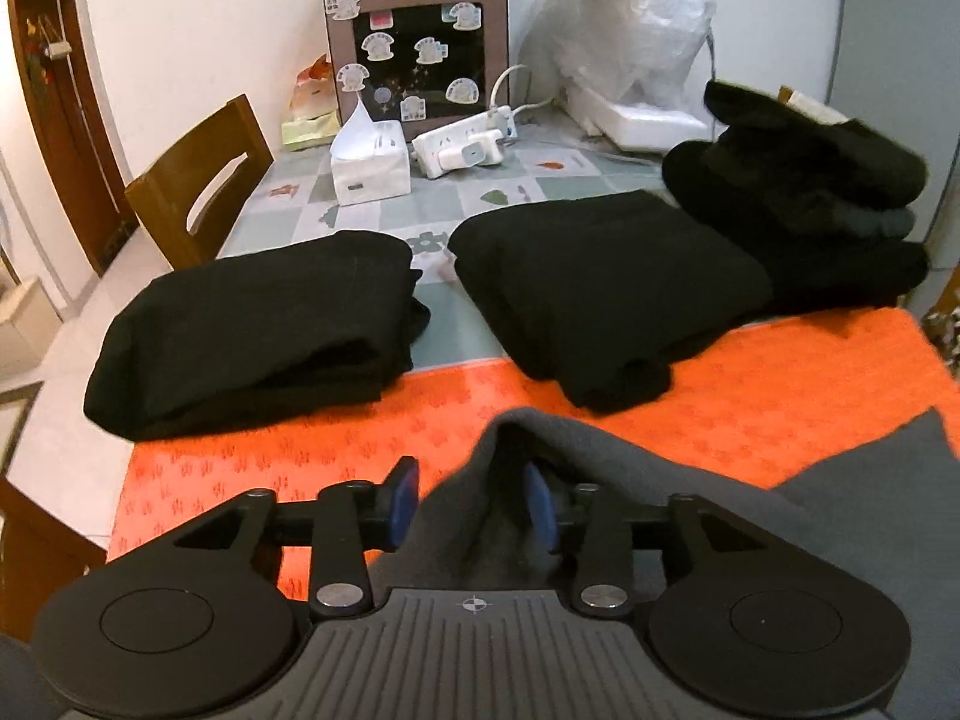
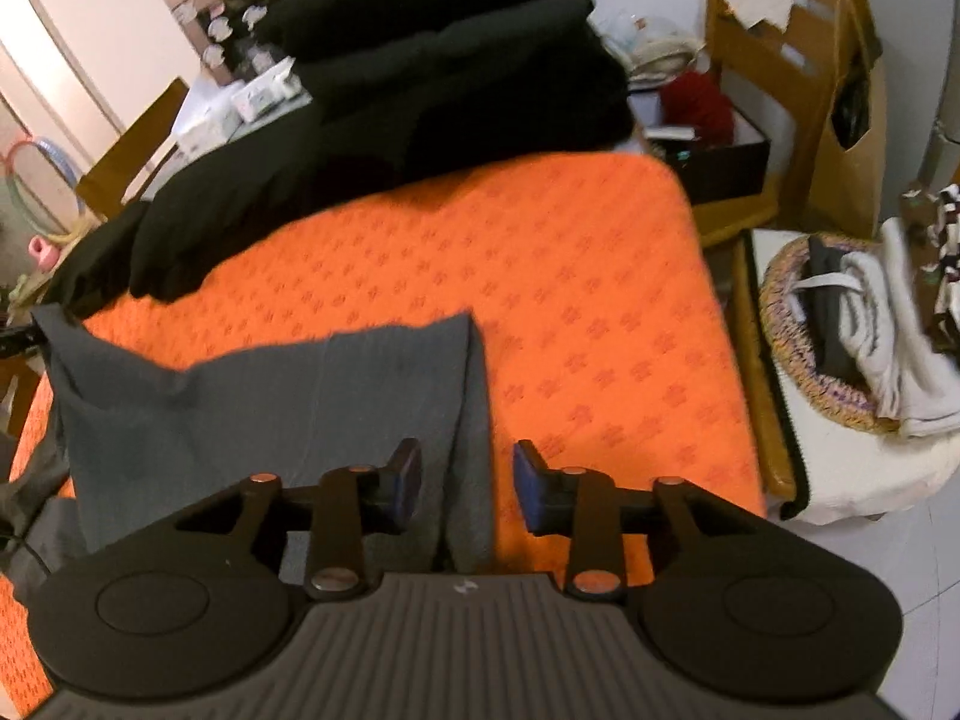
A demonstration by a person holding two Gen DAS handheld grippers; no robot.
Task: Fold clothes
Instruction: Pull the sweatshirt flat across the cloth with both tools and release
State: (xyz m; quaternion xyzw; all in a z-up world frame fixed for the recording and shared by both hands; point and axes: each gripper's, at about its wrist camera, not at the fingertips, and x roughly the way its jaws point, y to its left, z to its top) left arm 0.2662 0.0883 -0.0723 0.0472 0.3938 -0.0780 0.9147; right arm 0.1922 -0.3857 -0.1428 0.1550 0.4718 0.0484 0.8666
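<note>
Underneath everything, my orange mat (image 2: 540,276) covers the near end of the table (image 1: 360,210). Along its far edge sit three lots of folded black clothes: one bundle on the left (image 1: 258,324), one in the middle (image 1: 600,288), and a taller stack on the right (image 1: 804,192). Nearer me, the grey garment (image 2: 270,396) lies on the mat, a ridge of it humped up between the parted jaws of my left gripper (image 1: 471,498); the pads don't press it. My right gripper (image 2: 465,483) hangs with jaws apart over the garment's right edge, gripping nothing.
</note>
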